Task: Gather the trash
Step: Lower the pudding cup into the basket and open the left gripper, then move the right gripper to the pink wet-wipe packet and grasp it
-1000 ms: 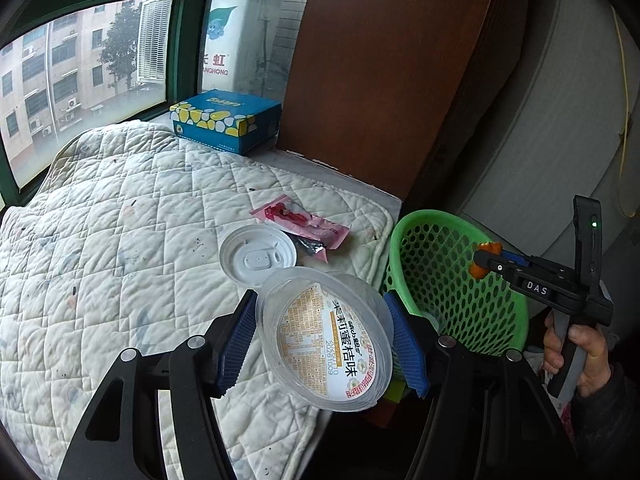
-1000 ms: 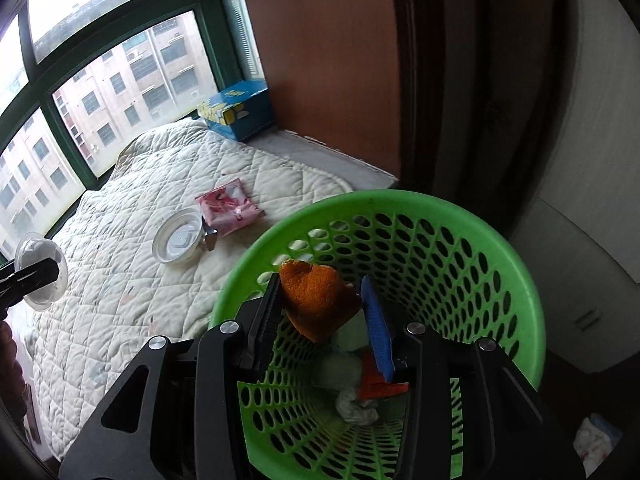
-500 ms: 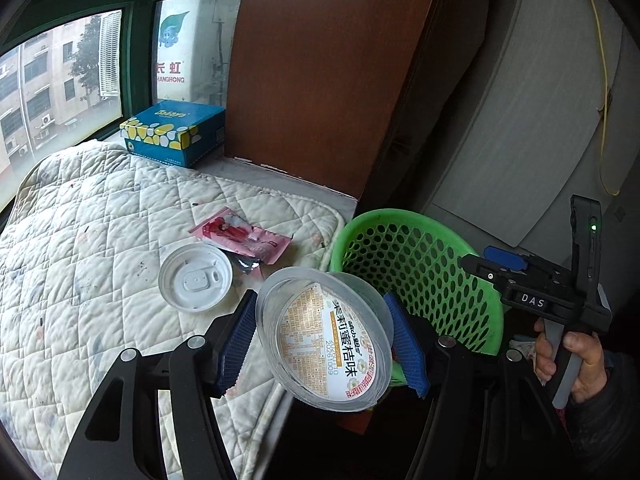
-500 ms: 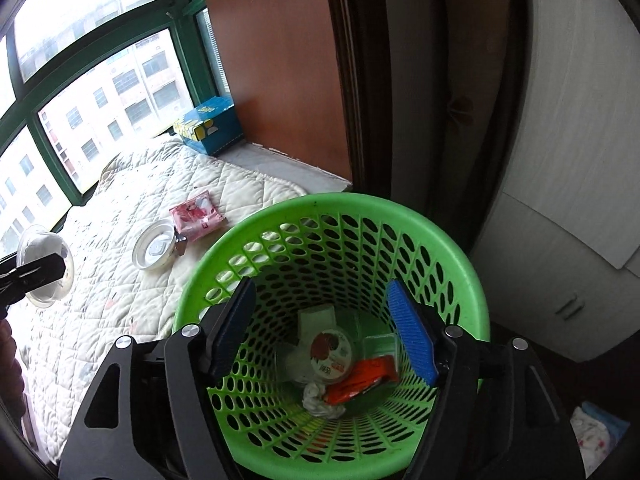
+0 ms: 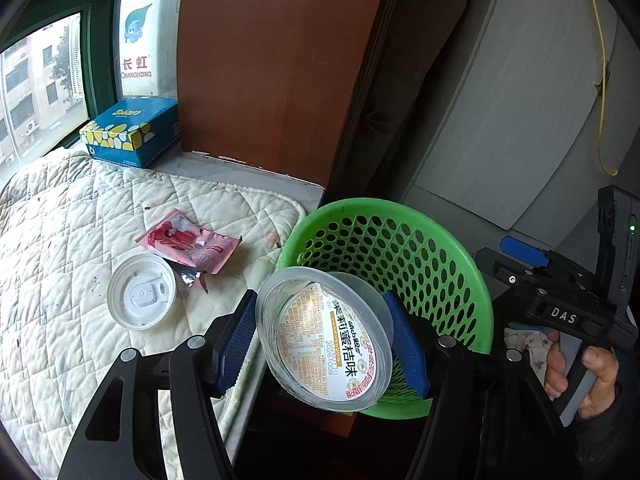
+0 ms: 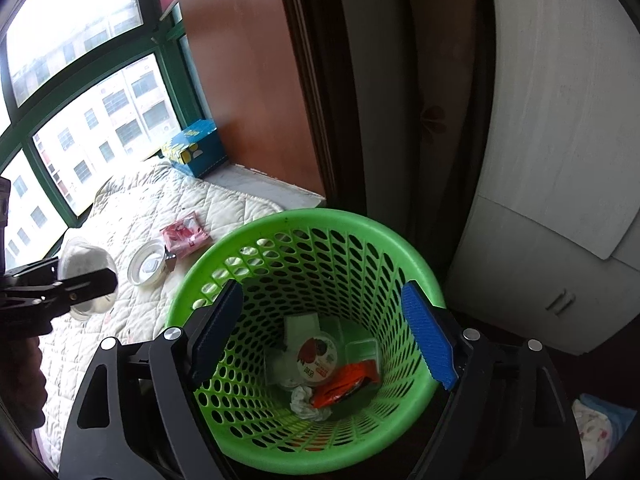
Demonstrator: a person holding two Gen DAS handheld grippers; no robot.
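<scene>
The left gripper is clamping a clear plastic cup sideways between its pads, probably for dropping into the green basket just behind it. The right gripper is hanging above the basket; its jaws have just been opening, wide apart and holding nothing.

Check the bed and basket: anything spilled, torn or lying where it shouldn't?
Nothing spilled. A torn-open pink wrapper and a white cup lid lie on the quilt as uncollected trash. The green basket stands upright, its trash inside. The left gripper holds the clear tub tilted.
</scene>
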